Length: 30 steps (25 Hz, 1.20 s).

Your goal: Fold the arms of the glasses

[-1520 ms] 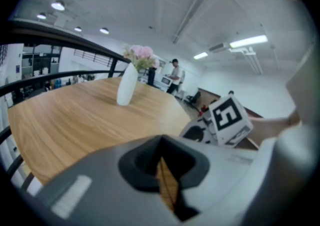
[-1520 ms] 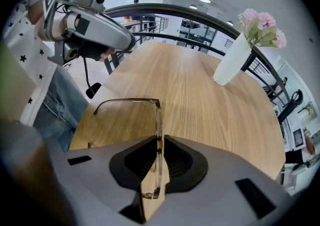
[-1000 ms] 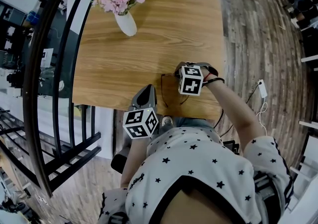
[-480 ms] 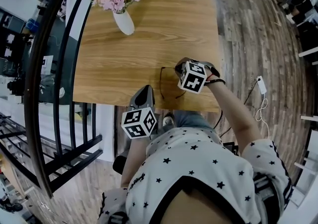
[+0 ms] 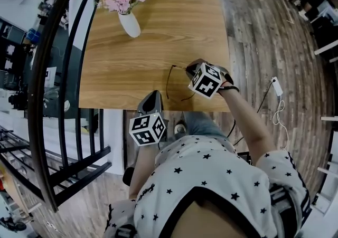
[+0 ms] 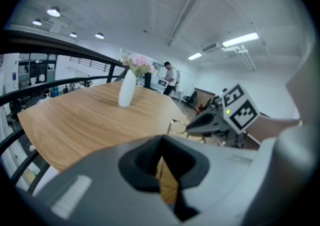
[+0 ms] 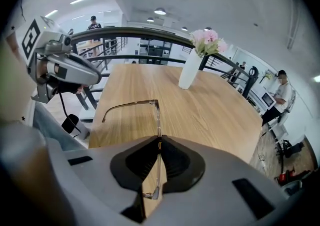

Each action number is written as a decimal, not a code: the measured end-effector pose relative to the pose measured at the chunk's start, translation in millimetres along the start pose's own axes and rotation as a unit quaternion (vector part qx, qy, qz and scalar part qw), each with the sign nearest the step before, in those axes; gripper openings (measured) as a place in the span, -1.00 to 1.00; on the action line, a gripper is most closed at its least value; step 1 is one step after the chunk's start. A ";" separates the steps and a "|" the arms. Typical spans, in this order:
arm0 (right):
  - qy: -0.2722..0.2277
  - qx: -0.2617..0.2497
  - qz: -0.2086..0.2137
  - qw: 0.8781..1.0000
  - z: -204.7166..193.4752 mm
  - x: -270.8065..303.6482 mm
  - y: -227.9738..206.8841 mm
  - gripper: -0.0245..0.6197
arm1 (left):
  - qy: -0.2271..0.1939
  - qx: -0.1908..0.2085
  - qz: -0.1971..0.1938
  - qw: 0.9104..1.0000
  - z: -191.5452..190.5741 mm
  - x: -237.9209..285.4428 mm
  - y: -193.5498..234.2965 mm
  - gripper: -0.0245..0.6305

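The glasses (image 7: 156,112) are thin-framed; their front passes between the jaws of my right gripper (image 7: 159,142), which is shut on it. One arm (image 7: 125,105) sticks out open to the left, above the wooden table (image 5: 158,41). In the head view the glasses (image 5: 169,81) hang by the table's near edge, left of the right gripper (image 5: 188,69). My left gripper (image 5: 153,96) is shut with nothing in it, just off the near edge and apart from the glasses. From the left gripper (image 6: 161,144) I see the right gripper (image 6: 200,124) and the glasses (image 6: 175,126) ahead.
A white vase with pink flowers (image 5: 130,23) stands on the table's far left part. A black metal railing (image 5: 53,73) runs along the left side. Wood floor with a white cable and plug (image 5: 275,90) lies to the right. People stand far off in the room.
My right gripper has risen and rolled with the glasses in it, lifting them off the table. The left gripper has shifted a little along the table's near edge, still shut.
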State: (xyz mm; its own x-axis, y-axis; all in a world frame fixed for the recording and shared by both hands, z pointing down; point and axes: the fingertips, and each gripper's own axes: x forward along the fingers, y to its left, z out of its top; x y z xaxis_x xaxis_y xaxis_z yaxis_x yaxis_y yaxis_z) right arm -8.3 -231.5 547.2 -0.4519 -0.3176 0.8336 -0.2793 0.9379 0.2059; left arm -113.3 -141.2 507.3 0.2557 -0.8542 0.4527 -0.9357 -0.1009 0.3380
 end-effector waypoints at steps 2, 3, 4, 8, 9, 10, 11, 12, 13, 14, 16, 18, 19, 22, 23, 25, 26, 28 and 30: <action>-0.008 0.013 -0.009 1.000 2.0 -4.7 1.1 -0.86 | 0.001 0.006 -0.005 1.000 -2.4 -2.6 -1.6 -0.90; -0.011 0.020 -0.014 1.000 3.2 -6.8 1.6 -0.86 | 0.003 0.009 -0.009 1.000 -3.7 -3.6 -2.5 -0.90; -0.014 0.027 -0.019 0.999 4.3 -9.0 1.9 -0.86 | 0.005 0.012 -0.014 1.000 -5.1 -4.3 -3.5 -0.89; -0.027 0.059 -0.039 0.997 9.9 -19.6 2.6 -0.86 | 0.011 0.024 -0.029 0.999 -8.7 -7.4 -6.1 -0.83; -0.032 0.068 -0.043 0.996 12.0 -22.7 2.8 -0.86 | 0.011 0.028 -0.030 0.999 -8.8 -8.5 -5.8 -0.80; -0.036 0.077 -0.046 0.995 14.0 -25.9 3.1 -0.86 | 0.011 0.031 -0.031 0.999 -8.7 -9.7 -5.5 -0.78; -0.040 0.085 -0.049 0.994 15.9 -29.2 3.6 -0.86 | 0.011 0.034 -0.032 0.999 -8.7 -10.8 -5.1 -0.75; -0.044 0.092 -0.051 0.993 17.5 -32.4 4.1 -0.86 | 0.011 0.037 -0.032 0.999 -8.7 -11.9 -4.8 -0.74; -0.048 0.098 -0.053 0.993 18.9 -35.6 4.8 -0.86 | 0.011 0.040 -0.033 0.999 -8.5 -13.0 -4.5 -0.73; -0.052 0.103 -0.056 0.992 20.1 -38.9 5.6 -0.86 | 0.010 0.044 -0.033 0.998 -8.0 -14.0 -4.3 -0.71; -0.059 0.113 -0.058 0.990 22.8 -44.7 8.0 -0.86 | 0.007 0.051 -0.031 0.998 -5.9 -16.4 -3.4 -0.68; -0.069 0.126 -0.058 0.988 27.2 -49.9 11.2 -0.86 | 0.005 0.059 -0.031 0.998 -3.1 -19.1 -2.1 -0.65; -0.075 0.131 -0.058 0.987 29.9 -52.6 12.4 -0.86 | 0.005 0.064 -0.031 0.997 -1.7 -20.5 -1.8 -0.61; -0.087 0.140 -0.060 0.985 37.2 -60.5 14.8 -0.86 | 0.003 0.082 -0.031 0.996 1.2 -24.1 -1.8 -0.60; -0.089 0.141 -0.062 0.984 39.2 -63.1 15.3 -0.86 | 0.002 0.087 -0.030 0.996 1.9 -25.2 -2.1 -0.60; -0.095 0.143 -0.065 0.983 43.0 -68.6 16.4 -0.86 | 0.000 0.095 -0.033 0.995 3.0 -27.5 -3.9 -0.60; -0.098 0.144 -0.066 0.982 44.8 -71.2 17.1 -0.86 | -0.001 0.098 -0.035 0.995 3.3 -28.7 -5.1 -0.60; -0.104 0.146 -0.067 0.982 47.8 -75.4 18.8 -0.86 | -0.003 0.102 -0.040 0.994 4.0 -30.7 -7.3 -0.61; -0.106 0.146 -0.068 0.981 50.1 -78.4 20.3 -0.86 | -0.005 0.106 -0.045 0.993 4.9 -31.6 -9.3 -0.64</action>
State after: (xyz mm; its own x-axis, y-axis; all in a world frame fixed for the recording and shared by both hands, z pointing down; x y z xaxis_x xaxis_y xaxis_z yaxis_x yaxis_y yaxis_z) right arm -20.9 -194.6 460.4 -0.5511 -0.4890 0.6761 -0.5670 0.8139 0.1265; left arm -113.8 -115.8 485.8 0.3383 -0.8422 0.4198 -0.9399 -0.2805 0.1947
